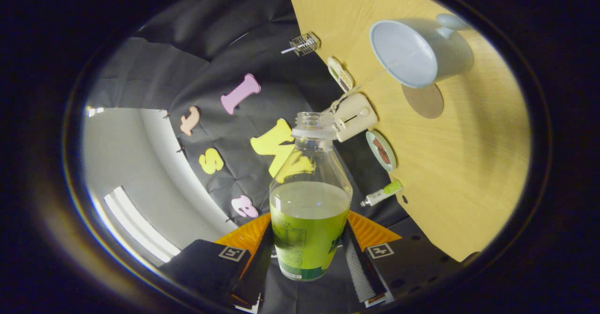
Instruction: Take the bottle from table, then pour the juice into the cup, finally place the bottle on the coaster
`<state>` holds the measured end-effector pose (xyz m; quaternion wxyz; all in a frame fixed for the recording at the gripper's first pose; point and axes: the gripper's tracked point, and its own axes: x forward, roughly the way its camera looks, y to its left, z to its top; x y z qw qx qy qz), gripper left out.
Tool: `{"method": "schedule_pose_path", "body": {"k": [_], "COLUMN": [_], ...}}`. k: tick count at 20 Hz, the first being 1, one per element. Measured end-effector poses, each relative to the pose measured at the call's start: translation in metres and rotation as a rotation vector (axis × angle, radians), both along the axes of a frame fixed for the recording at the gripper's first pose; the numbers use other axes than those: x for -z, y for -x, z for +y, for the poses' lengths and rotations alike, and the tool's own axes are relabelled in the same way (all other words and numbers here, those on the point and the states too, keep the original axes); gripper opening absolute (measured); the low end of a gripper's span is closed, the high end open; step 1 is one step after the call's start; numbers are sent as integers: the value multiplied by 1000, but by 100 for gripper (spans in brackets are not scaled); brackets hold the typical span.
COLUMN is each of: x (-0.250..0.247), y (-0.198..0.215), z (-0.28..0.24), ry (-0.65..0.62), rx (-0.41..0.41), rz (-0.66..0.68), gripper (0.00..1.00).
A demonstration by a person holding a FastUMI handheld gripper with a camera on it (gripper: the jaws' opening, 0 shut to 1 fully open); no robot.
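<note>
The bottle (310, 197) is pinched between the two fingers of the tool (307, 253), both pressing on its labelled lower body, one on each side. It is held clear of the tabletop (468, 173), cap off, roughly half full of pale liquid. The whole view is rolled, so the tabletop is seen tilted to the right and the bottle is judged to be partway into a tilt toward the cup (412, 54).

The cup stands far right of the bottle mouth, well apart from it, with a round brown coaster (424, 100) just beside its base.

Risks, as judged:
- The mouth is not yet over the cup; if the tilt is deepened here, juice is spilled on the tabletop or on the small items between.
- The grip sits low on a smooth wall; with the weight shifting, the bottle can slip or swivel in the fingers.
- A white box-like object (355, 115) lies just beyond the bottle neck and can be knocked on the way across.
- A fast pour can overshoot the cup.

Hard to make out:
- Whether the cup holds any liquid cannot be told.
- The bottle base is cut off by the fingers.
- The small dishes (382, 151) and the tube (382, 193) along the tabletop edge are too small to identify.
</note>
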<state>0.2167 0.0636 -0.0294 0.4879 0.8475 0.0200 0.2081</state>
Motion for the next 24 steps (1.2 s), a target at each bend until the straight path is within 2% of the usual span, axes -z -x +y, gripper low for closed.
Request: {"method": "schedule_pose_path", "body": {"k": [13,24], "x": [-47,-77], "y": [6,8], "z": [-13,-33], "ry": [-154,-274], "rx": [-3,28], "rz": [-49,-89], "gripper": [78,78]}}
